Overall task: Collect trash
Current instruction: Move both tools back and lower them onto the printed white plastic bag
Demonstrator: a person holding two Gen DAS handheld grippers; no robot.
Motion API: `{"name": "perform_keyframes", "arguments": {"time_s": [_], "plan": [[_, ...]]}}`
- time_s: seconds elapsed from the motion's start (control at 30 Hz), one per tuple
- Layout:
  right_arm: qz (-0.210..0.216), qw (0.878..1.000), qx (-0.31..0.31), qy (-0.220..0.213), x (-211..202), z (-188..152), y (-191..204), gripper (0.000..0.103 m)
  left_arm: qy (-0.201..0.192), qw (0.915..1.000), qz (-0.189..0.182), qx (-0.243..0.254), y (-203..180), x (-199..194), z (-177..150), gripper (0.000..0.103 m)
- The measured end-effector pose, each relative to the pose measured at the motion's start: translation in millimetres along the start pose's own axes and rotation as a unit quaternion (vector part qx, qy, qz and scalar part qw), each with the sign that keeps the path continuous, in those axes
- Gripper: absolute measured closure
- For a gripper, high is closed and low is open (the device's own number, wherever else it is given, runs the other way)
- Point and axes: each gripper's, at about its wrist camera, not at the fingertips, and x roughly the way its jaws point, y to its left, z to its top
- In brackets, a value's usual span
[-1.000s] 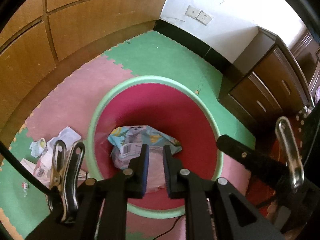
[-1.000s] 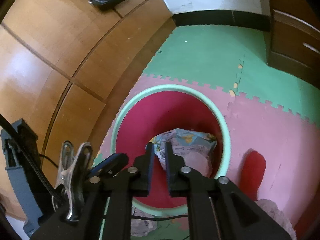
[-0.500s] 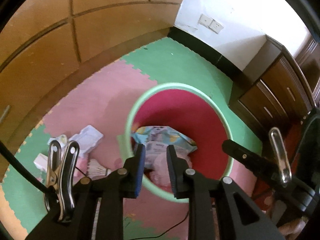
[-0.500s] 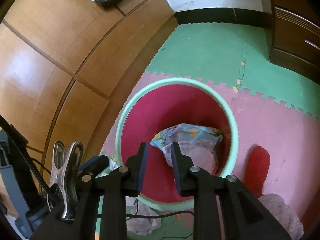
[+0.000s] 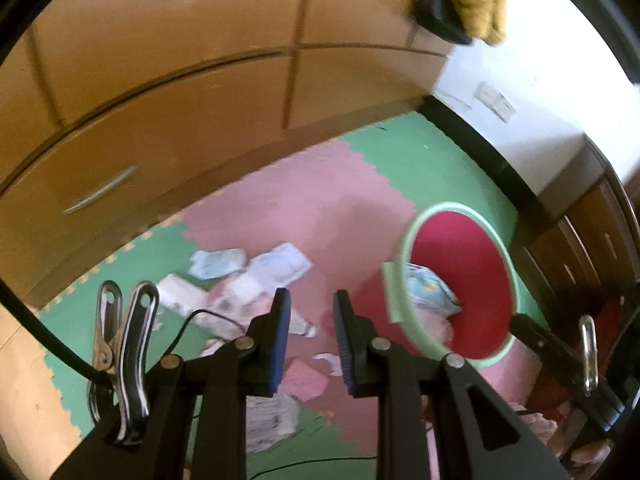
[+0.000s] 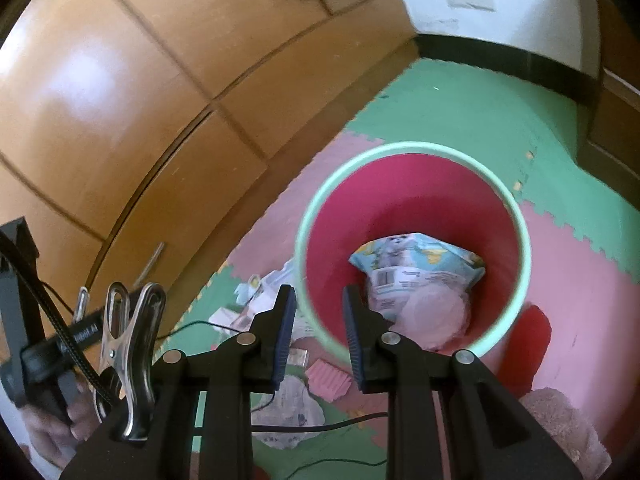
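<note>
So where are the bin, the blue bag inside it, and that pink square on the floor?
bin [image 6: 416,147]: right wrist view, far green rim.
blue bag [image 6: 416,250]: right wrist view, printed top.
pink square [image 5: 306,379]: left wrist view, its middle.

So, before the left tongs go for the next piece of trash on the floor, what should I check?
1. Left tongs open, nothing held: ok.
2. Right tongs open, nothing held: ok.
3. Red bin upright, with space above the blue packet: ok.
4. Papers on the foam mat are reachable: ok.
5. Black cable lies across the papers: not ok.
6. Which piece is easiest: cannot tell, blurred.
</note>
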Motion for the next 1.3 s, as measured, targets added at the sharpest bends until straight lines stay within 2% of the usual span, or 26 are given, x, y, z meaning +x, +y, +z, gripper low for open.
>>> {"name": "perform_keyframes", "arguments": {"time_s": [0.4, 0.53, 0.83, 1.03, 1.3], "plan": [[0.027, 0.998, -0.048, 0.038, 12, -48, 62, 0.075, -0.010, 0.9936, 0.098, -0.055, 101, -36, -32, 0.080], [0.024, 0.995, -0.073, 0.059, 25, -63, 79, 0.075, 0.012, 0.9918, 0.096, -0.083, 127, -26, -49, 0.080], [-0.003, 0.987, -0.108, 0.115, 71, -95, 104, 0.074, 0.067, 0.9858, 0.107, -0.110, 156, 12, -78, 0.080], [-0.025, 0.984, -0.103, 0.145, 101, -110, 102, 0.073, 0.100, 0.9820, 0.119, -0.107, 160, 40, -92, 0.079], [-0.039, 0.977, -0.073, 0.194, 139, -131, 86, 0.070, 0.139, 0.9781, 0.116, -0.102, 160, 76, -110, 0.072]]}}
